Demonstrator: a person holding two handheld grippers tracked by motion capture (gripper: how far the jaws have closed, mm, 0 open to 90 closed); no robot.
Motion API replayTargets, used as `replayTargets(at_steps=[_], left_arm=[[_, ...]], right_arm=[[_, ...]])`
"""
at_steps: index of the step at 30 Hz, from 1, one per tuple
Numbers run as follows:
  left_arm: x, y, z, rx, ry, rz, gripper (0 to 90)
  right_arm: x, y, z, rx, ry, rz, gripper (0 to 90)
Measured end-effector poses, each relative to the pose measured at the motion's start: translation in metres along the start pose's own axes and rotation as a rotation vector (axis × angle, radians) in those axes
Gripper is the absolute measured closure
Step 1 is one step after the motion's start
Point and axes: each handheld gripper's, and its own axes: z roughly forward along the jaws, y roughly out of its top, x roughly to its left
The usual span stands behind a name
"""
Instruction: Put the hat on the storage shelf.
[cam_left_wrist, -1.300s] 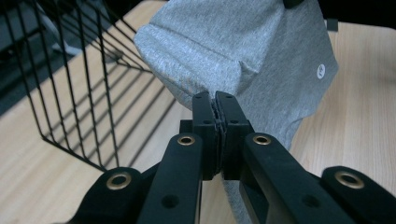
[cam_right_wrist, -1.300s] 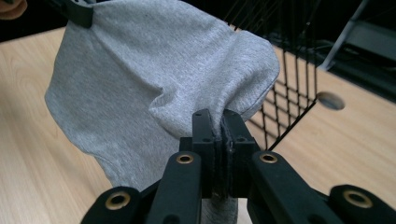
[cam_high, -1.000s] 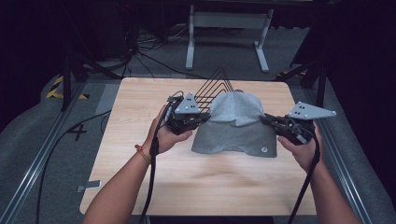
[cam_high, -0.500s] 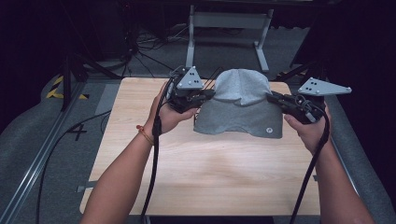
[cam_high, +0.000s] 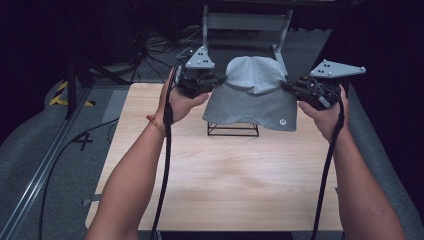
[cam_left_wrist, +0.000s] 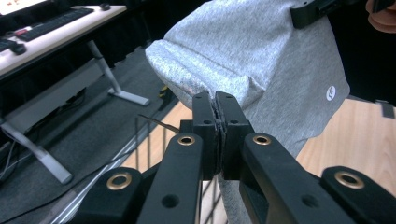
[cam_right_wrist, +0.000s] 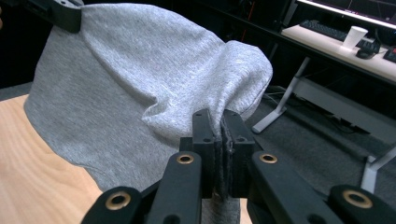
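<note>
- While the left tongs pinch the left edge of the grey garment, their jaws are pressed together on a fold of it, seen close in the left gripper view; the left hand grips them from below
- Between the two tongs the grey garment hangs spread, raised above the table; its lower hem drapes over a black wire rack that stands on the wood; a small round white logo sits near the lower right corner
- At the right edge of the cloth the right tongs are clamped tight on a fold, seen in the right gripper view; the right hand holds them
</note>
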Motion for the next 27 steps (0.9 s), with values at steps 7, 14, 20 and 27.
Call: replayTargets(at_steps=[7, 14, 20, 27], left_arm=[[0.019, 0.013, 0.006, -0.003, 0.024, -0.007, 88.0], [0.038, 0.017, 0.016, 0.005, 0.056, -0.04, 88.1], [0.056, 0.02, 0.028, 0.009, 0.093, -0.065, 88.0], [0.066, 0.013, 0.04, 0.025, 0.093, -0.092, 88.1]], right_arm=[[-0.012, 0.023, 0.015, -0.026, -0.011, 0.0, 85.6], [-0.027, 0.034, 0.03, -0.025, -0.034, 0.009, 85.6], [-0.04, 0.036, 0.047, -0.017, -0.05, 0.024, 85.6], [-0.051, 0.03, 0.063, -0.016, -0.044, 0.058, 85.6]])
